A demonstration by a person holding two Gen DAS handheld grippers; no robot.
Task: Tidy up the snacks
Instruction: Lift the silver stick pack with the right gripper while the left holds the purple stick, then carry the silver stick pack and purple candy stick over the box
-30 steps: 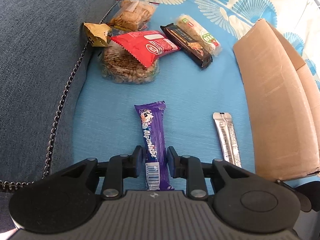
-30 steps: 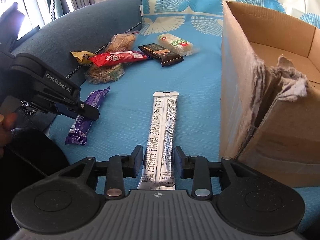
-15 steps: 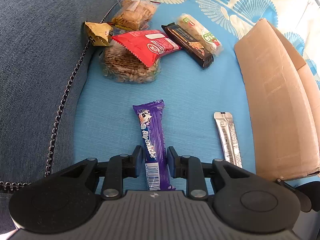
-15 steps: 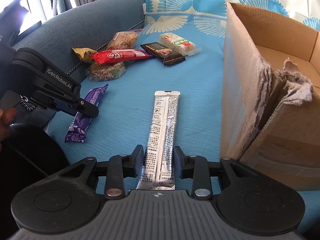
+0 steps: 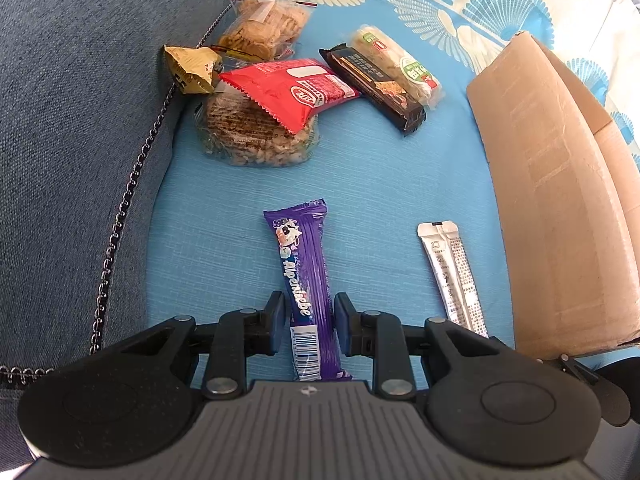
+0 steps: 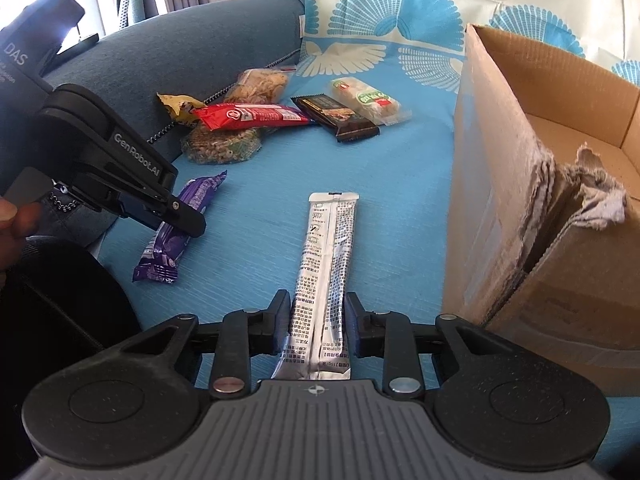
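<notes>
Cardboard box (image 6: 552,216) shows no snack inside | left gripper (image 5: 308,322) clenched on purple bar (image 5: 302,276), beside box | right gripper (image 6: 318,326) has just been closing on silver sachet (image 6: 326,276), just beside box | snack pile (image 5: 280,92) beyond, untouched.

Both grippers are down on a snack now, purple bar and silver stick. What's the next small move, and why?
Probably lift both. The left gripper is shut on the purple bar. The right gripper's jaws have just been closing around the silver stick and look to be against it. Both snacks lie on the blue cloth, and the open box stands just right.
</notes>
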